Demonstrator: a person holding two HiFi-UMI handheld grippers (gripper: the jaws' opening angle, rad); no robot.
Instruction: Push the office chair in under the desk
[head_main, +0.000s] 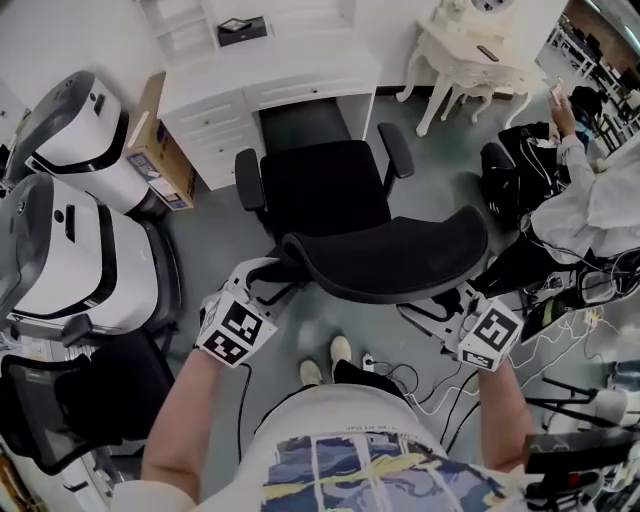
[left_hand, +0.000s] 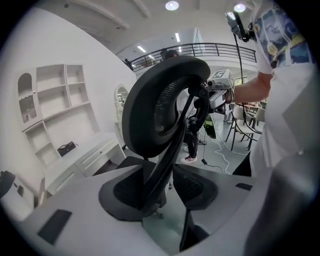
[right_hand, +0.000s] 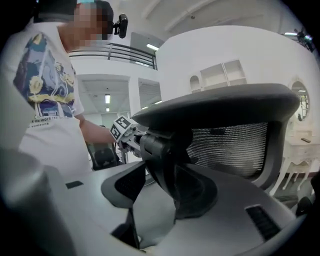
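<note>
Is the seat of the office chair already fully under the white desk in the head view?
No, the office chair shows its whole black seat in front of the white desk, not beneath the desktop.

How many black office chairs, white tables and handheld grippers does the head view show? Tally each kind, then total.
Black office chairs: 2, the middle chair and the lower-left chair
White tables: 2, the desk and the side table
Grippers: 2, left gripper and right gripper
Total: 6
</note>
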